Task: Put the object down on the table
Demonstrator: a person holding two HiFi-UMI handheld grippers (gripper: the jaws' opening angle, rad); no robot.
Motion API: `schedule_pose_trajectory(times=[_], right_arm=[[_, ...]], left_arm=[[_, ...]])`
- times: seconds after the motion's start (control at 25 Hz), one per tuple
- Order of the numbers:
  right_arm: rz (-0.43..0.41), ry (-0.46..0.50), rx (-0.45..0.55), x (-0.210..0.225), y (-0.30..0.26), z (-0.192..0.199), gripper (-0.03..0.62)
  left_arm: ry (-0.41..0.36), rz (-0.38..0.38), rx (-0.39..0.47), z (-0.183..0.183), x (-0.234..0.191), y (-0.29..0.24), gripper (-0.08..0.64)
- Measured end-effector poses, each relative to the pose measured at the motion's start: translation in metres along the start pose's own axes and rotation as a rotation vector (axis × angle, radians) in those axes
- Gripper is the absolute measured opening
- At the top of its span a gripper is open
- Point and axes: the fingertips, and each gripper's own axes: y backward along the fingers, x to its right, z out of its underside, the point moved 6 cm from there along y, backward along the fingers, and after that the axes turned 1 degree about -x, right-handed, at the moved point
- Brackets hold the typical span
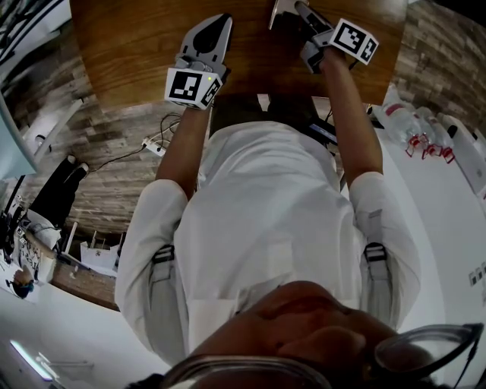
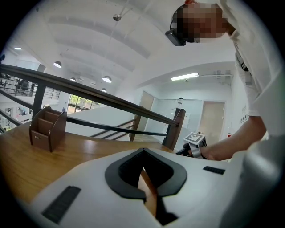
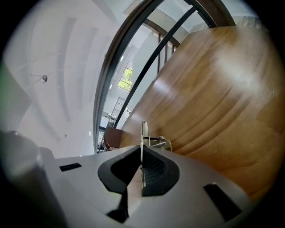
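My right gripper (image 1: 301, 11) (image 3: 141, 165) is shut on a thin, flat, pale metal object (image 3: 143, 132) seen edge-on, with a wire loop on its side. That object (image 1: 280, 14) is held over the far part of the brown wooden table (image 1: 137, 53) (image 3: 213, 102); whether it touches the wood I cannot tell. My left gripper (image 1: 220, 21) (image 2: 142, 171) hovers low over the table (image 2: 89, 151) to the left, jaws together with nothing in them. The right gripper (image 2: 195, 149) also shows in the left gripper view, at the right.
A small brown wooden holder (image 2: 46, 129) (image 3: 113, 137) stands on the table by the dark railing (image 2: 111, 102). Cables and a power strip (image 1: 154, 146) lie on the plank floor. Several plastic bottles (image 1: 414, 129) sit on a white surface at the right.
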Motion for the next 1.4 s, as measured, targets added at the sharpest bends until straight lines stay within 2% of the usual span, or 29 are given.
schedule_pose_trajectory(times=[1.04,1.4], right_arm=[[0.010,-0.050,-0.004,0.014,0.002,0.007,0.025],[0.037,-0.037,-0.006,0.011,-0.003,0.004,0.026]], left_arm=[[0.011,0.004,-0.014,0.005,0.008,0.003,0.014],[0.016,0.015,-0.017,0.004,0.007,-0.001,0.014]])
